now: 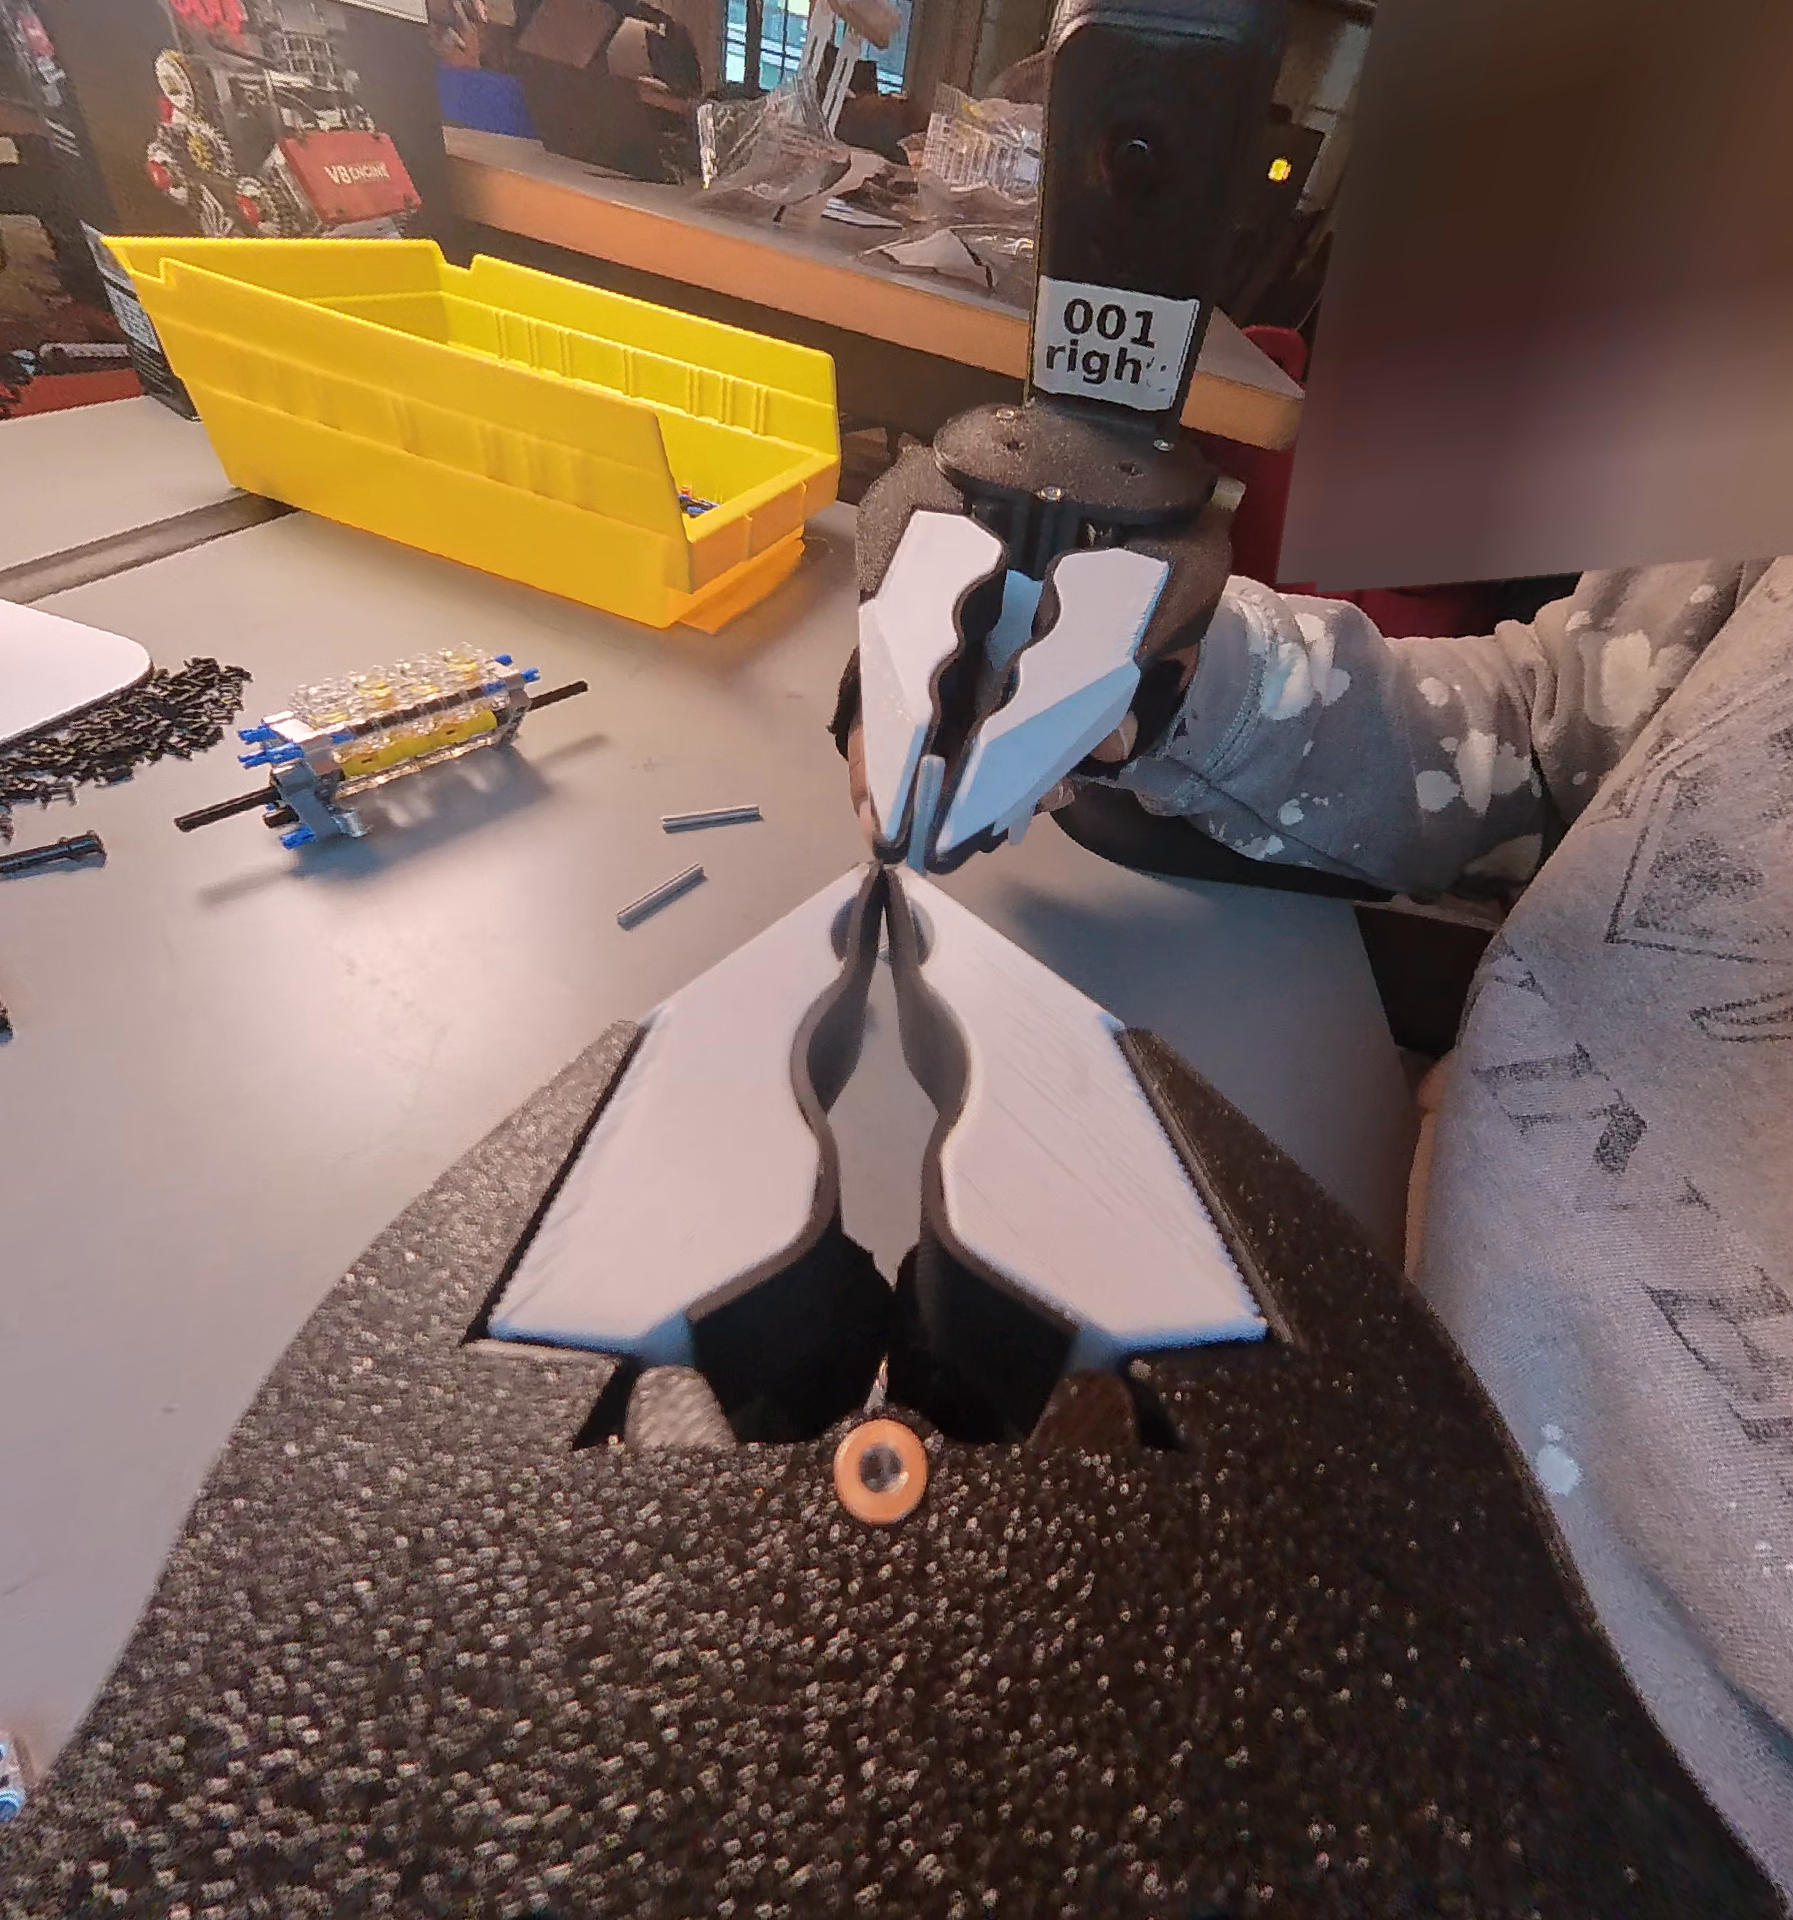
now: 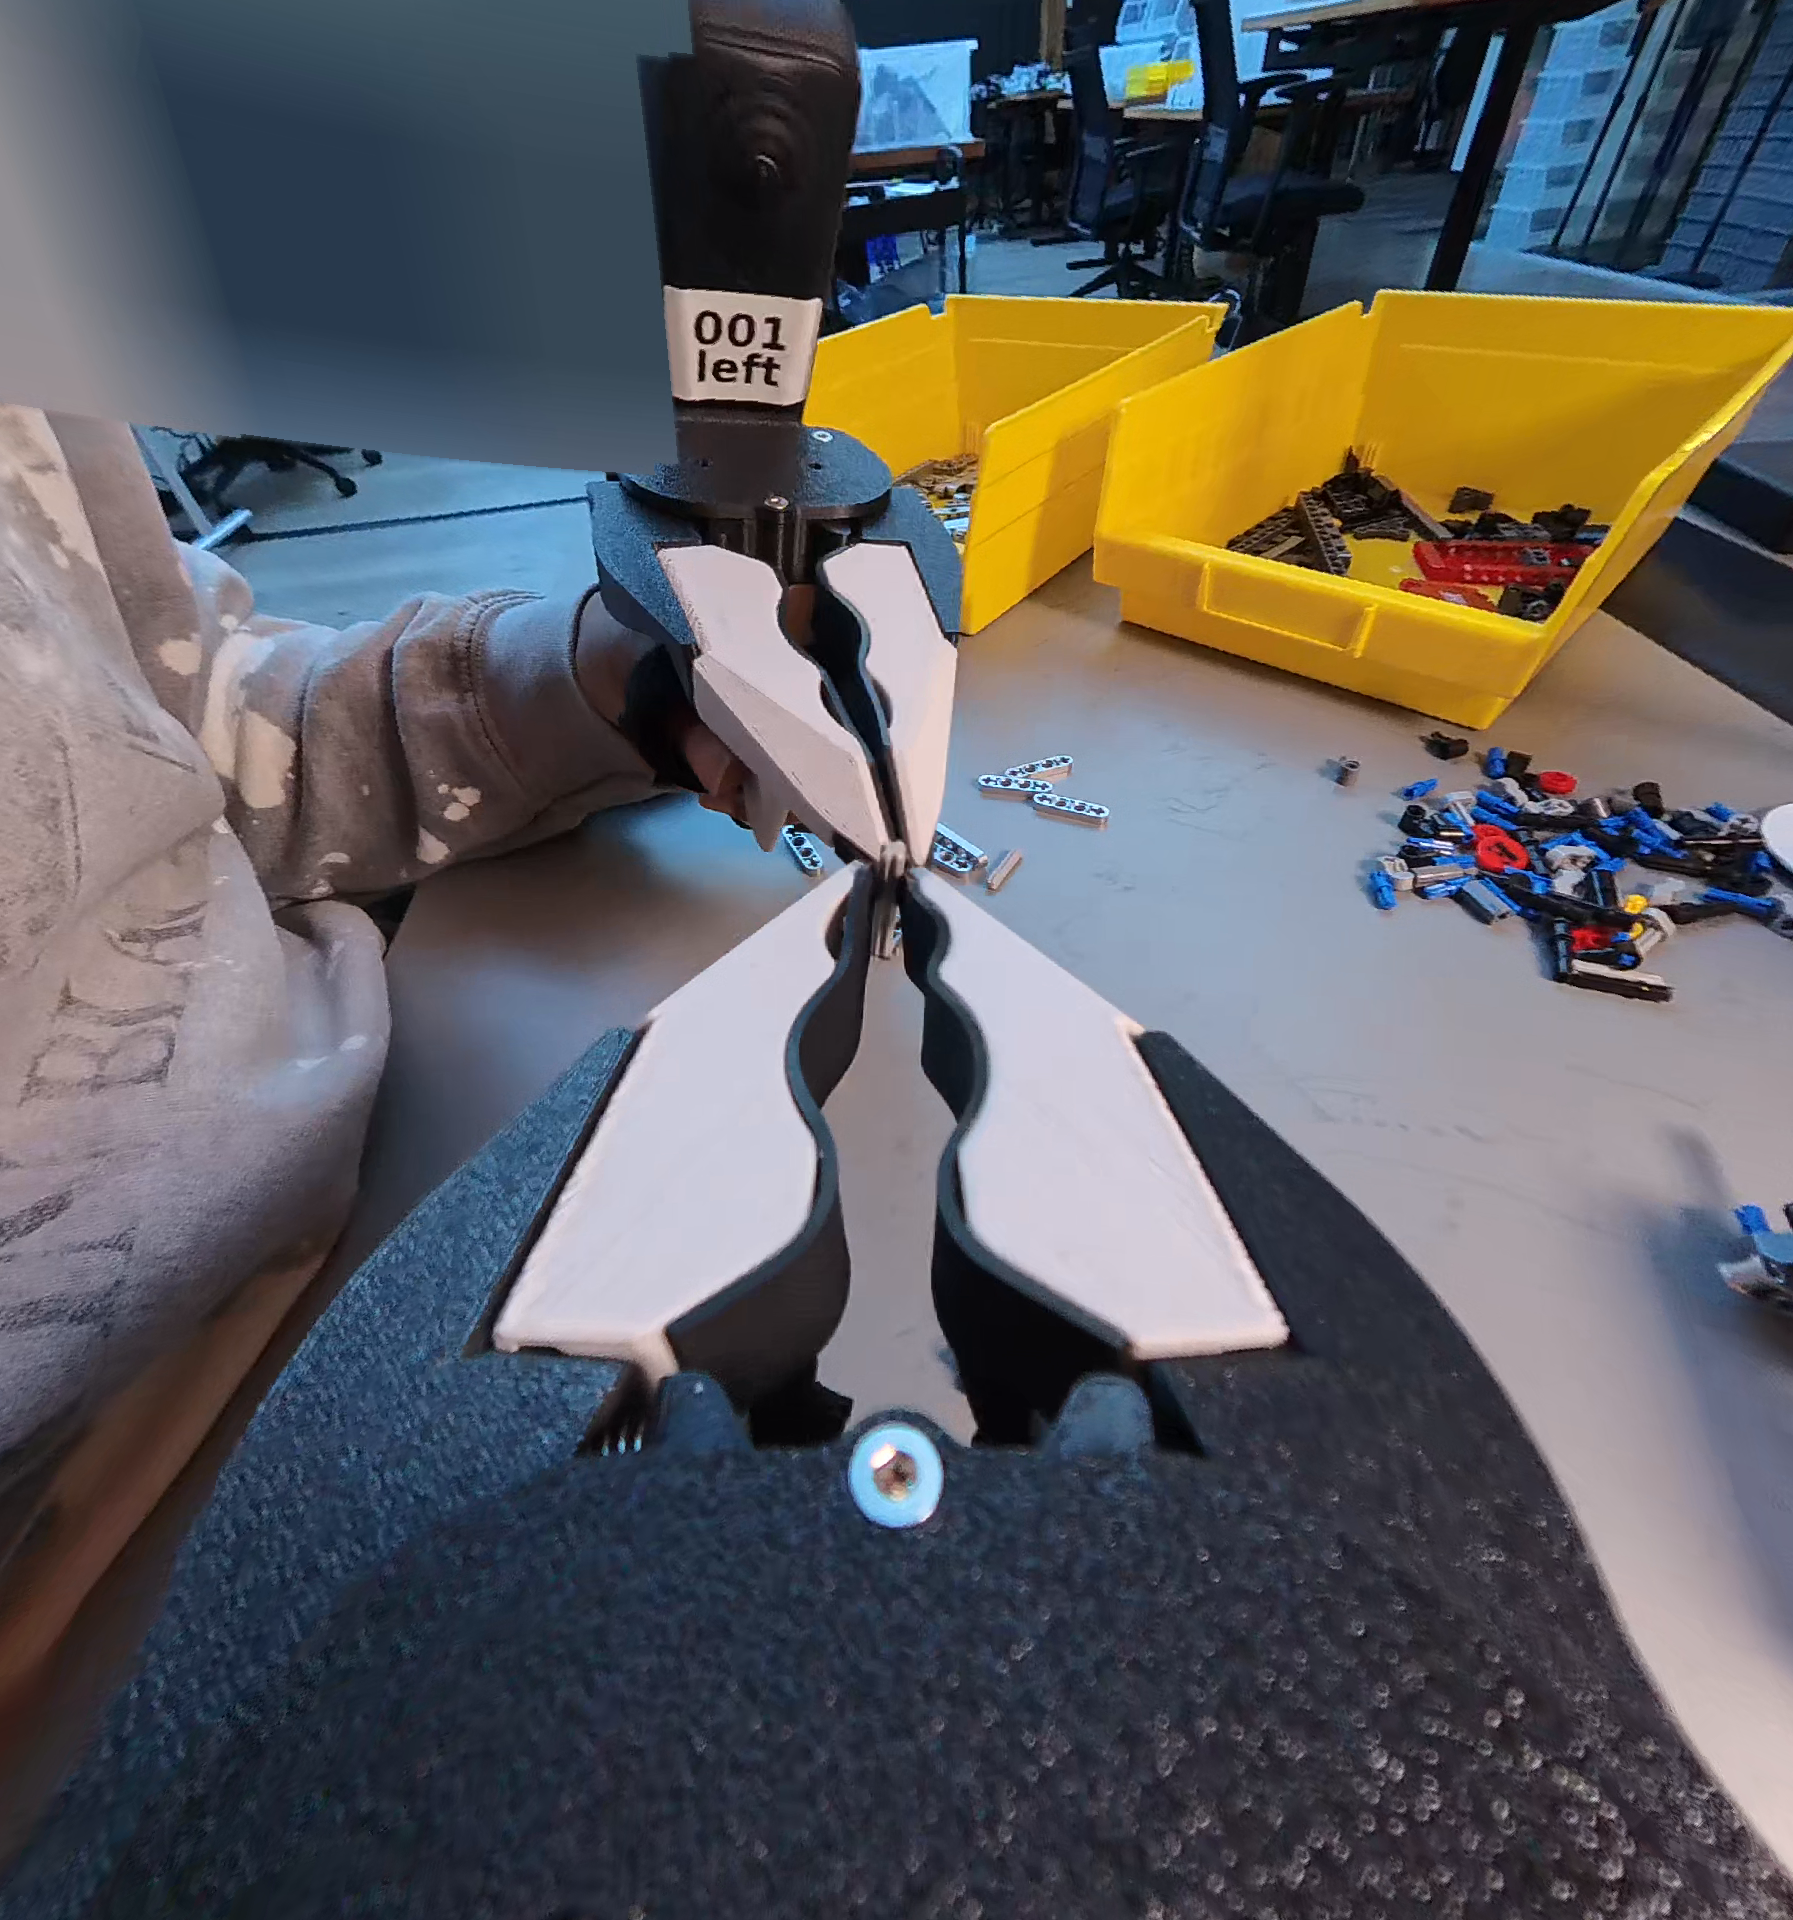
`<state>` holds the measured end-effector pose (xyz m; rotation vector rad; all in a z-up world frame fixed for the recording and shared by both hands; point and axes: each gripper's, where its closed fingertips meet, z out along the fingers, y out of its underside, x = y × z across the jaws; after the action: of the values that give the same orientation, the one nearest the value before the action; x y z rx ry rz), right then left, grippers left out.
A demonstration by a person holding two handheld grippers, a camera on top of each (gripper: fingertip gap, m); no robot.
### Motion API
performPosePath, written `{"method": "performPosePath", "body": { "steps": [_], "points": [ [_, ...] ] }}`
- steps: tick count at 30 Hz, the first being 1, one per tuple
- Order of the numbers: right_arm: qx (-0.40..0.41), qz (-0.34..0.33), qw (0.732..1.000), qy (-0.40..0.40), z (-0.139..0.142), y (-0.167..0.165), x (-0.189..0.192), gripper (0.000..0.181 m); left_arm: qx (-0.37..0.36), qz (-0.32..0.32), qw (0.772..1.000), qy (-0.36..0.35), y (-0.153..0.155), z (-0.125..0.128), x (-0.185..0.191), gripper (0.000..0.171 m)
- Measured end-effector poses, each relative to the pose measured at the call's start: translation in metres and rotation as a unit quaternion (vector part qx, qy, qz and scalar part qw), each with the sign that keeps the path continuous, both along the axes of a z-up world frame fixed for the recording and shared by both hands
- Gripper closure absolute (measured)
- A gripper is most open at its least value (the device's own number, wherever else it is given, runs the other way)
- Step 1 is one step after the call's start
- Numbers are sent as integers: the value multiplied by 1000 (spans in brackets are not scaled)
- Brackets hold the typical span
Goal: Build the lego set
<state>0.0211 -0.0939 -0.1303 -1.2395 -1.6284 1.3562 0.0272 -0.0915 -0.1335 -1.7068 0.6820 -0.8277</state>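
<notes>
My two grippers meet tip to tip above the grey table (image 1: pixel 352 1091). My right gripper (image 2: pixel 884 885) is shut on a short grey axle (image 2: pixel 884 920) that lies lengthwise between its fingertips. In the left wrist view the same axle (image 1: pixel 928 805) shows between the right gripper's fingers (image 1: pixel 1027 727). My left gripper (image 1: pixel 884 878) is shut, and in the right wrist view its tips (image 2: pixel 897 844) pinch the axle's far end. A person's hand and grey sleeve (image 2: pixel 404 707) hold the left gripper.
A yellow bin (image 1: pixel 476 416), a small clear and yellow brick assembly (image 1: pixel 404 748), two loose grey axles (image 1: pixel 710 819) and a pile of black pins (image 1: pixel 113 717) lie to the left. Two yellow bins (image 2: pixel 1443 499), grey beams (image 2: pixel 1043 790) and a heap of small parts (image 2: pixel 1578 862) lie to the right. The tips of both grippers are at nearly the same place.
</notes>
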Motion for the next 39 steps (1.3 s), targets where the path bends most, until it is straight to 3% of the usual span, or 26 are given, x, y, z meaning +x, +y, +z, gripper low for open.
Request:
{"method": "performPosePath", "body": {
  "steps": [4, 7, 10, 12, 16, 20, 27, 34, 39],
  "points": [
    [-9, 9, 1000, 8, 4, -3, 1, 179, 3, 6, 1000, 4, 0, 1, 0, 171],
    [-39, 8, 999, 23, 11, -1, 2, 179, -2, 11, 999, -41, 1, 9, -4, 171],
    [-80, 1, 995, 55, 24, 4, 2, 179, -22, -9, 994, -108, -3, 19, -4, 150],
    [-114, 5, 990, 79, 33, 4, 3, 180, -22, -20, 991, -132, -5, 24, -2, 148],
    [-158, 21, 980, 120, 46, -2, 2, 180, -16, -24, 990, -138, -6, 27, 4, 150],
    [-164, 25, 978, 123, 45, -5, 0, 180, -13, -37, 987, -154, -9, 34, 7, 168],
    [-146, 45, 984, 96, 38, -9, 4, 179, -14, -46, 991, -122, -15, 30, 9, 169],
    [-32, 74, 997, 16, 6, -22, 9, 178, -35, -71, 997, -3, -28, 3, 10, 170],
    [5, 77, 997, 4, -3, -27, 7, 178, -50, -77, 996, 17, -33, -5, 8, 170]
  ]
}}
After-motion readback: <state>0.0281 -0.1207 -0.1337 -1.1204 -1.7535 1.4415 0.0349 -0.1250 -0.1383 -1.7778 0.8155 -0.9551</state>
